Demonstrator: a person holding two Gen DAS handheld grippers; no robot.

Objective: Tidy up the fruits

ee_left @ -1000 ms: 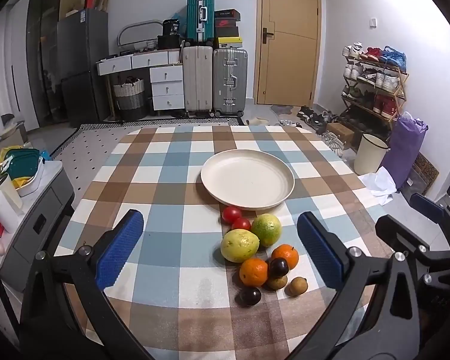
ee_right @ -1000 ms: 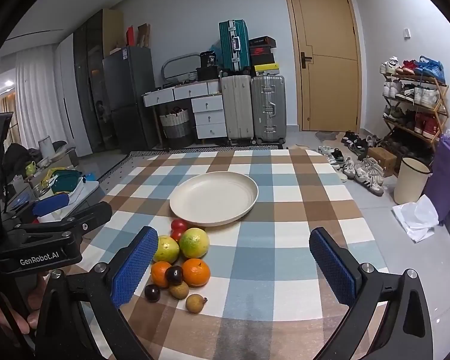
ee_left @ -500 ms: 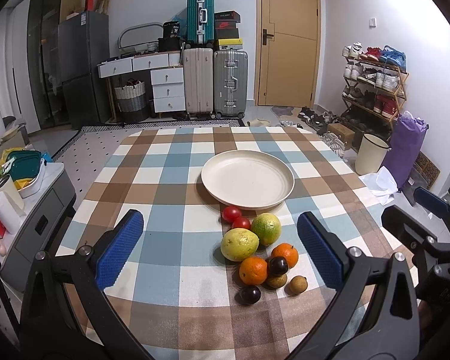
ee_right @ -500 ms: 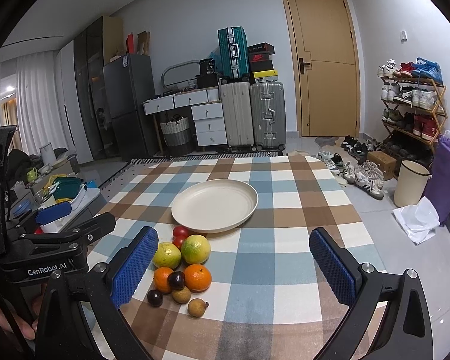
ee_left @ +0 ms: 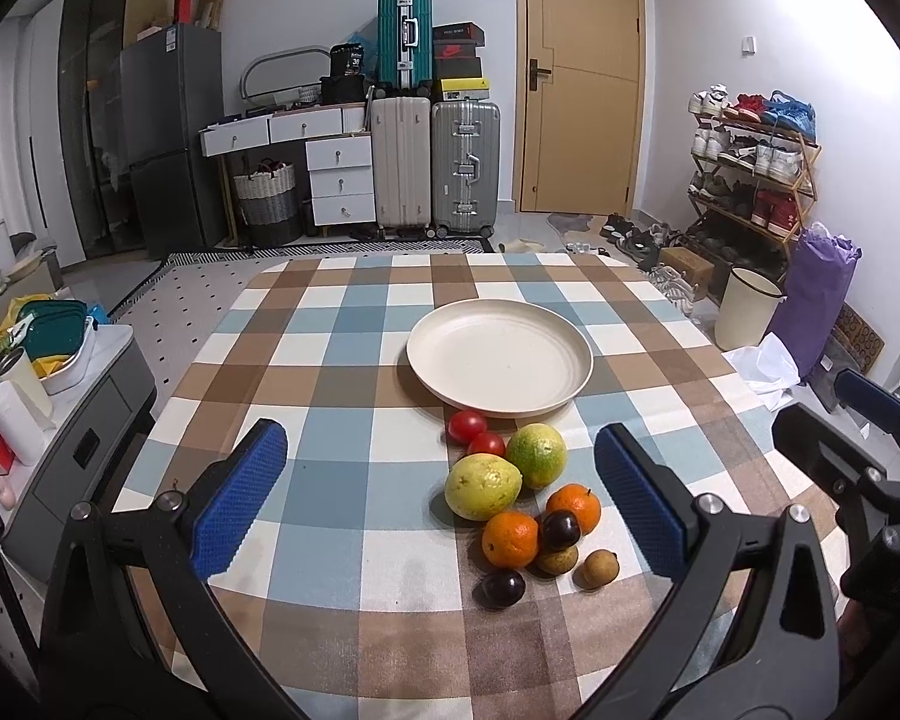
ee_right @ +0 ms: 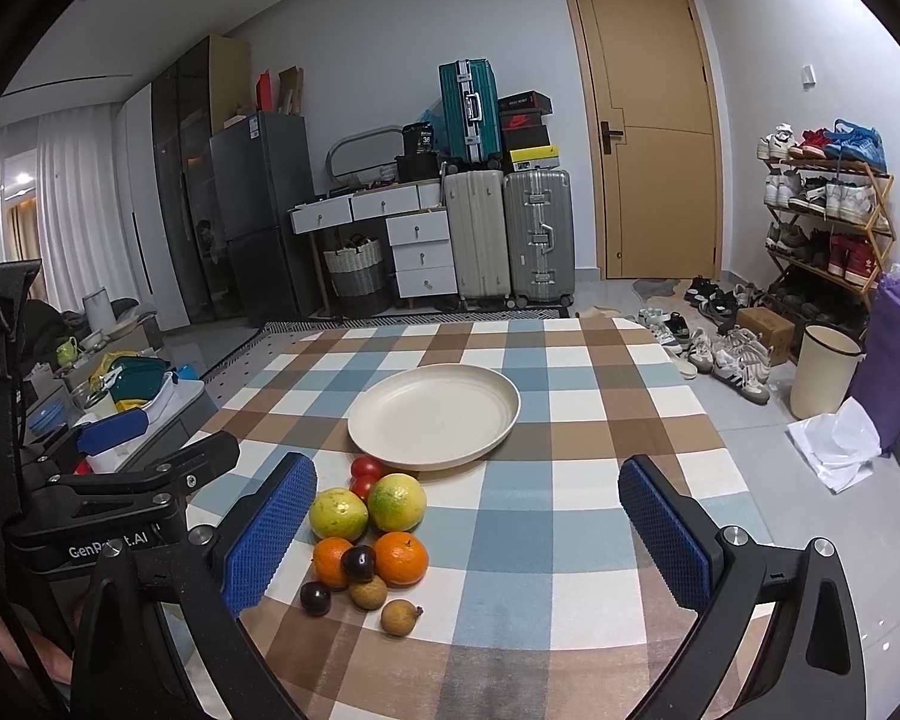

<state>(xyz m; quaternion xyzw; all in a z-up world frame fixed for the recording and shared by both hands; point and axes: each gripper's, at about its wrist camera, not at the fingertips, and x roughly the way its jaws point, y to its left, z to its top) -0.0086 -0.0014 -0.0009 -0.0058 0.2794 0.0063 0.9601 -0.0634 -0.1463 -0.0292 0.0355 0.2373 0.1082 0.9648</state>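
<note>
Left hand-held gripper (ee_left: 441, 501) spread wide and empty, held above the near edge of the desk (ee_left: 330, 372); right hand-held gripper (ee_right: 465, 531) likewise spread wide, gripping nothing. Straight ahead between the left fingers, toward the right pad: a tight cluster of fruit on the checked cloth. Nearest: a dark plum (ee_left: 503, 588) and a small brown fruit (ee_left: 599, 567). Just beyond those: two oranges (ee_left: 510, 539) with a second dark plum (ee_left: 561, 530) wedged against them. Farther on: a yellow-green fruit (ee_left: 483, 486) and a green citrus (ee_left: 536, 456) side by side, then two small tomatoes (ee_left: 467, 425) just short of the plate (ee_left: 444, 324). Plate bare, lying beyond the whole cluster. From the right view, same pile low and left, close to the left pad (ee_right: 268, 531). Judged stage: the very start, nothing yet moved onto the plate, approach to a first pick in hand. Next move likely a descent onto an outer piece, the loose brown fruit or nearest plum, jaws straddling it without nudging neighbours. Risk: round fruit rolling off when the touching pieces are disturbed.
</note>
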